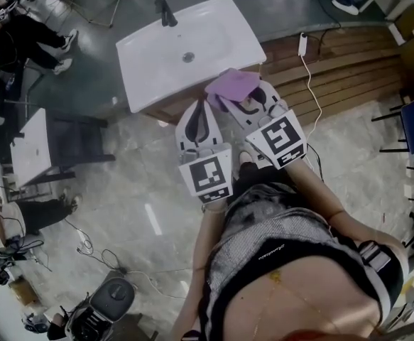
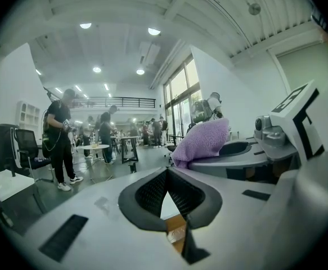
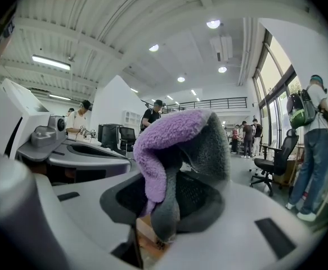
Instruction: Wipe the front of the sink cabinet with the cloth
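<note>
Now: cloth pinched, cabinet front not yet wiped.
My right claw [image 1: 255, 106] is clenched on a fold of the purple cloth [image 1: 233, 84], held just over the front edge of the sink cabinet [image 1: 157, 66] near its right corner. My left claw [image 1: 201, 125] is closed on nothing. Most of the cloth bunches loosely above the jaws, so I judge that dragging could pull it free, or bare plastic could scrape the front.

Left tool [image 2: 166, 174]: jaws together, nothing between them.
Right tool [image 3: 162, 207]: jaws clamped on purple fluffy cloth [image 3: 166, 142].
Pose: side by side.
</note>
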`<state>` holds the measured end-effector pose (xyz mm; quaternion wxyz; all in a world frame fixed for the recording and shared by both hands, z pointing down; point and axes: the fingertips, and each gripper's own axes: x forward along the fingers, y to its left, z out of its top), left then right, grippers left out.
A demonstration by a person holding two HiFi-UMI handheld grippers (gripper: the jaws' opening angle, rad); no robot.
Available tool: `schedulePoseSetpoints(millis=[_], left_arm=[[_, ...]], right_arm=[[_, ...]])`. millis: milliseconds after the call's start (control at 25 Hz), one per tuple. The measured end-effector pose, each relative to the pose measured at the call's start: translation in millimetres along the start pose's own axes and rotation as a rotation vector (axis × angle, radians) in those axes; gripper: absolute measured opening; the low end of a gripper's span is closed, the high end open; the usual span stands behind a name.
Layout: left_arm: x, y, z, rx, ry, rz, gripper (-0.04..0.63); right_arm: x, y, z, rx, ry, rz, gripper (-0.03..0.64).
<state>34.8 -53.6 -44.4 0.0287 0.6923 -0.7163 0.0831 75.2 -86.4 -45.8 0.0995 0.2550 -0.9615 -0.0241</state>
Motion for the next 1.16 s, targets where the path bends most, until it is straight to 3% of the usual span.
schedulePoseSetpoints(millis=[1160], left_arm=[[-15, 12, -5, -0.018, -0.005, 0.025, 0.000]], right_arm=[[3, 33, 1, -0.024, 0.015, 0.045, 0.169]])
